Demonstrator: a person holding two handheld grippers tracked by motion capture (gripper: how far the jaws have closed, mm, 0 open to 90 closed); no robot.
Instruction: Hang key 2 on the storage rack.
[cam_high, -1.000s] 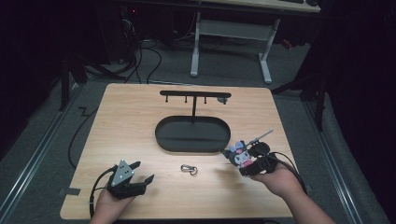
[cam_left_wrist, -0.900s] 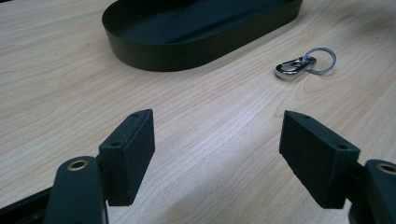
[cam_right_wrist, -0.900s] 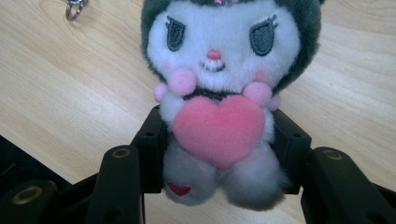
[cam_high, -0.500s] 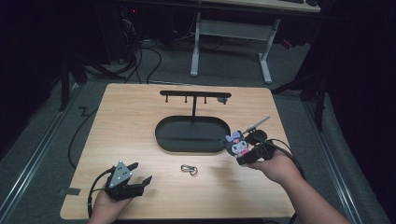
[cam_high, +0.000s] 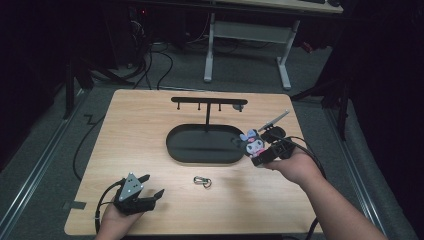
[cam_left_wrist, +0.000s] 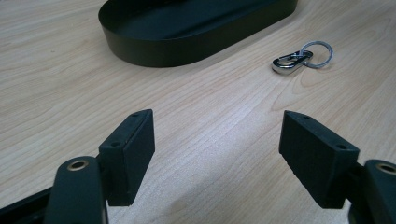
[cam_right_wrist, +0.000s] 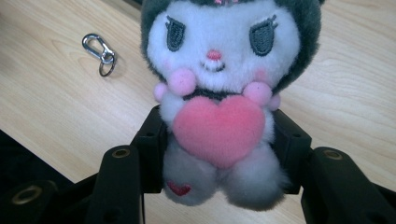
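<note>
A small plush doll (cam_right_wrist: 219, 93) with a white face, dark hood and pink heart sits between the jaws of my right gripper (cam_right_wrist: 219, 154), which is shut on its body. In the high view the plush doll (cam_high: 252, 142) hangs in the right gripper (cam_high: 260, 152) above the table, by the right end of the black oval tray (cam_high: 200, 152). A silver carabiner clip (cam_high: 202, 181) with a ring lies on the wood in front of the tray. My left gripper (cam_high: 150, 186) rests at the front left, open and empty, and its own view shows the carabiner clip (cam_left_wrist: 299, 57) ahead to the right.
A black T-shaped hanger stand (cam_high: 208, 104) with small pegs rises from the tray's far side. The wooden table (cam_high: 140, 125) has dark floor, cables and a white desk frame (cam_high: 250, 35) beyond its far edge. The tray (cam_left_wrist: 187, 32) stands ahead of the left gripper.
My right gripper has risen with the plush doll and shifted toward the tray's right end. The left gripper and the carabiner clip have stayed put.
</note>
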